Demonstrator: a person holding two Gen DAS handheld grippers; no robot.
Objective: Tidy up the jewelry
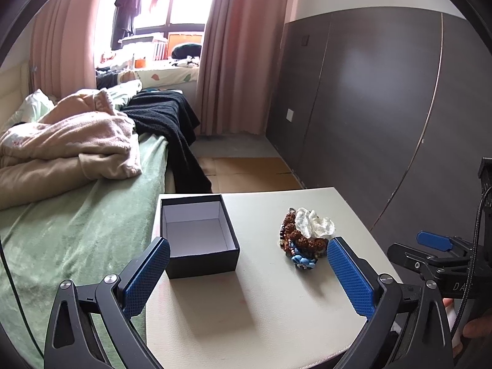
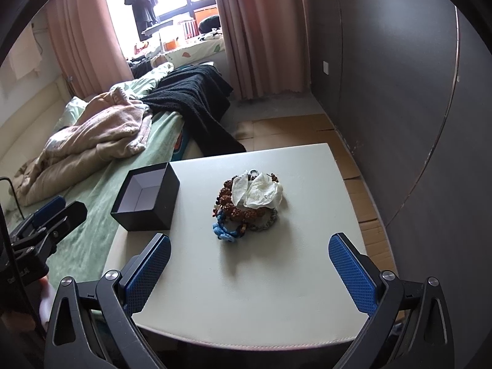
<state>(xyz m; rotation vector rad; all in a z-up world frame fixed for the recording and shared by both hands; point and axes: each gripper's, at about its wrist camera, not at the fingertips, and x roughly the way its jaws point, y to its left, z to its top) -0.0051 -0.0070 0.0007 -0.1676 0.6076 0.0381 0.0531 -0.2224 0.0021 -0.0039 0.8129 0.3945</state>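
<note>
Nothing is packed yet: the heap of brown, blue and white bead jewelry [image 2: 246, 204] sits mid-frame on the pale square surface [image 2: 276, 276], right of the empty black cardboard box [image 2: 147, 201]. Both the left claw [image 1: 248, 272] and right claw [image 2: 249, 272] hover spread apart, holding nothing. Next, the right claw probably needs to descend and pinch one piece.

The left claw [image 1: 248, 272] hangs low over a pale cream tabletop [image 1: 215, 307], its blue-padded fingers spread wide with nothing between them. At eleven o'clock from it sits an open square black cardboard box with a white lining [image 1: 198, 235]. At one o'clock lies a heap of brown, blue and white beaded jewelry [image 1: 306, 235], just beside the right finger's tip. The right claw [image 1: 430, 246] shows at three o'clock.
</note>
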